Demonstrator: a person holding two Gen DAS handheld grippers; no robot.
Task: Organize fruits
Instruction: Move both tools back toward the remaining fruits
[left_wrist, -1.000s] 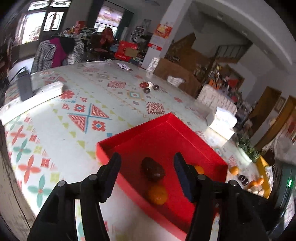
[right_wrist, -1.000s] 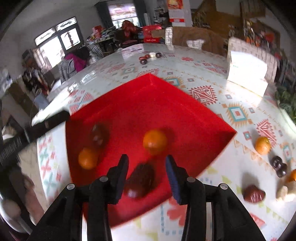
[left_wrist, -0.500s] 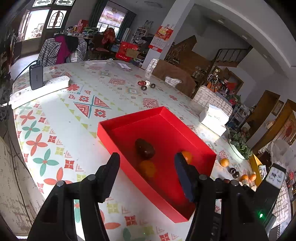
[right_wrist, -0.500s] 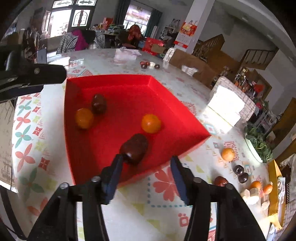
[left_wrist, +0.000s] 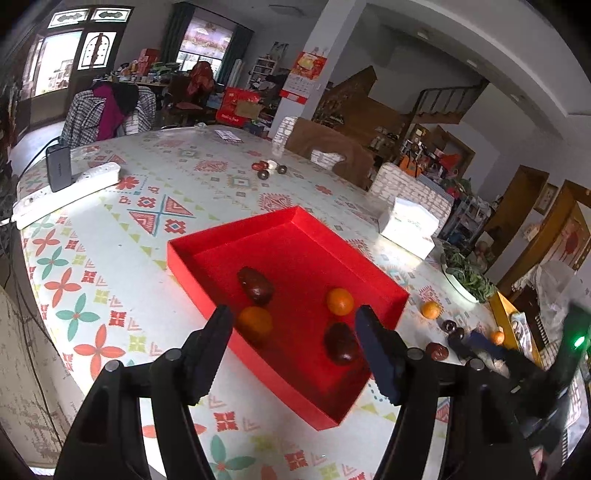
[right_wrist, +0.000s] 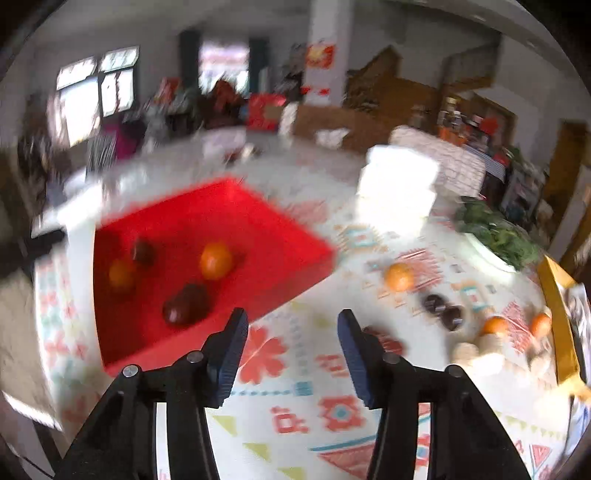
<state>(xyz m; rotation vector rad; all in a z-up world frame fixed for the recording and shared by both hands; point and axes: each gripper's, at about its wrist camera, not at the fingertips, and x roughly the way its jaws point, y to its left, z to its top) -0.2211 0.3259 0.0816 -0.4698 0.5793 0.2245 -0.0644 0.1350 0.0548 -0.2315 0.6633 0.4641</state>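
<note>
having dropped its dark fruit (right_wrist: 186, 304) in the tray (right_wrist: 295, 240), right gripper (right_wrist: 290, 352) is swinging, released, toward loose fruit (right_wrist: 398, 276) while left gripper (left_wrist: 293, 349) is hovering released, blur risking a mis-aimed grab.

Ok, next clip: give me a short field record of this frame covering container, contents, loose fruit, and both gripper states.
container: red tray on the patterned table
contents: two oranges and two dark red fruits
loose fruit: one orange, a pair of small dark fruits and more pieces to the right of the tray; the right view is blurred
left hand-held gripper: open, empty, above the tray's near edge
right hand-held gripper: open, empty, over bare table right of the tray
</note>
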